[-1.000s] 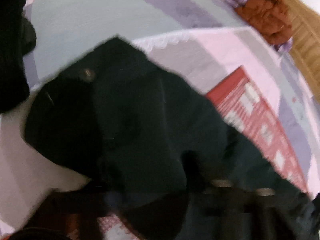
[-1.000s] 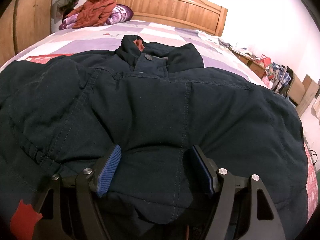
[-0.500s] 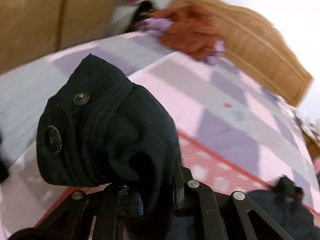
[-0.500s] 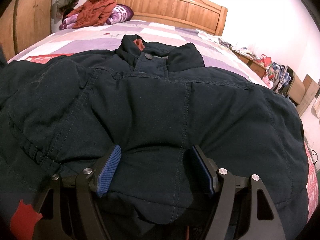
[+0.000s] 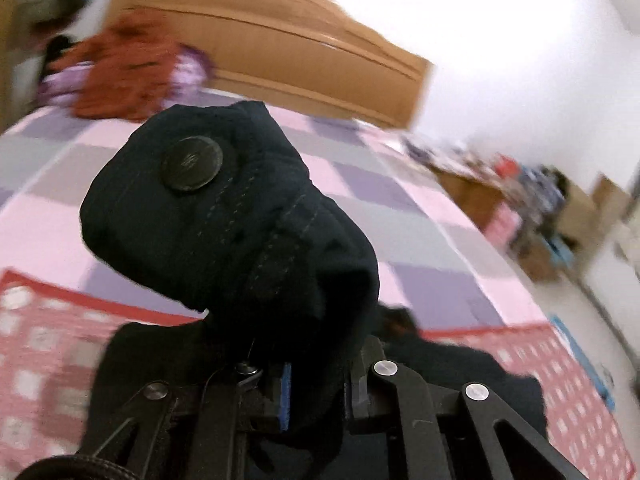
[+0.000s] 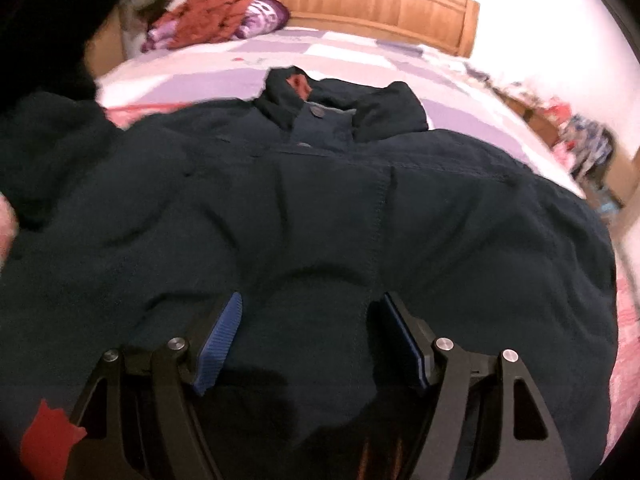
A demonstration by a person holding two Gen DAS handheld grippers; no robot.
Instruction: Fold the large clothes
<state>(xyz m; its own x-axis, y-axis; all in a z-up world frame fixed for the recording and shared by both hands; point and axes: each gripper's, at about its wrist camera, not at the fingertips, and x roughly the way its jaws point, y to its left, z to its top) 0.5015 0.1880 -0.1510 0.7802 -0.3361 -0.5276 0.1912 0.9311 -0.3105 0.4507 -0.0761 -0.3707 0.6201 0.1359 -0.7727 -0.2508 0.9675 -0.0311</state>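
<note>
A large dark navy jacket lies spread on the bed, collar toward the headboard. My left gripper is shut on the jacket's sleeve cuff, which has a black snap button, and holds it raised above the bed. The rest of the jacket shows dark below it. My right gripper is open, its blue pads resting on the jacket's lower body, fabric bulging between the jaws. The raised sleeve shows dark at the upper left of the right wrist view.
The bed has a pink, purple and grey patchwork cover with a red checked section. A rust-red garment pile lies by the wooden headboard. Cluttered boxes and bags stand on the floor at the right.
My left gripper has lifted the sleeve cuff and swung to face the headboard. My right gripper has stayed open on the jacket and shifted slightly.
</note>
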